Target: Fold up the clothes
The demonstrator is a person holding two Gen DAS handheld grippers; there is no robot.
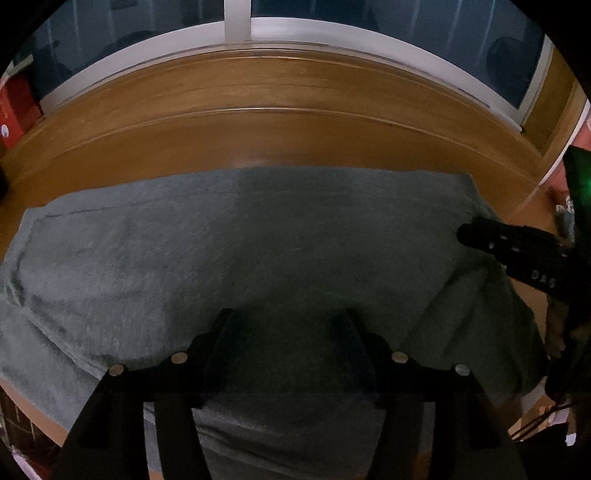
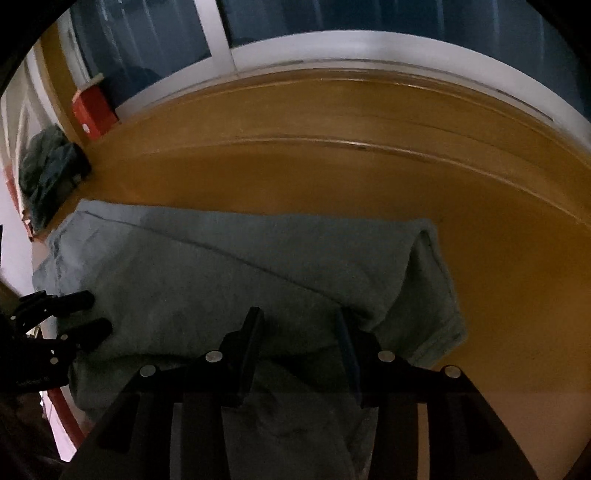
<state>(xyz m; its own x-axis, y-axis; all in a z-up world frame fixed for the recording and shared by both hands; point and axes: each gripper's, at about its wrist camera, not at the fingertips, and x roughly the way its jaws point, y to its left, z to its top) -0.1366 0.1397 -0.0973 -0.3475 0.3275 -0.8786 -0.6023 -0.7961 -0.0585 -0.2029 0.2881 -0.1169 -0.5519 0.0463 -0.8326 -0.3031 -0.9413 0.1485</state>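
The grey-blue garment (image 1: 258,258) lies spread on the wooden counter (image 1: 295,136), its far edge running straight across below the window frame (image 1: 236,33). From my left wrist view it fills the whole middle of the scene, mostly flat, with a seam line near its far left corner and a soft fold rising on the right side. My left tongs (image 1: 290,321) sit low over the near part of the cloth, jaws spread apart with nothing between them but the fabric beneath; I cannot tell whether the tips touch it.

My right tongs (image 2: 297,321) are also spread wide, held over the cloth's near right portion. From this side the garment (image 2: 221,273) shows a doubled-over layer, its folded corner (image 2: 424,236) standing up a little at the right end, with a lower layer sticking out past it toward the bare counter (image 2: 480,206). The left tongs (image 2: 86,314) appear at the left edge of this view, both fingers apart and resting at the garment's left side. In the left wrist view, the right tongs (image 1: 476,232) reach in from the right, tip at the cloth's right edge.

A red box (image 2: 94,110) stands at the counter's far left corner by the window, and a crumpled dark teal cloth (image 2: 48,173) lies heaped beside it.
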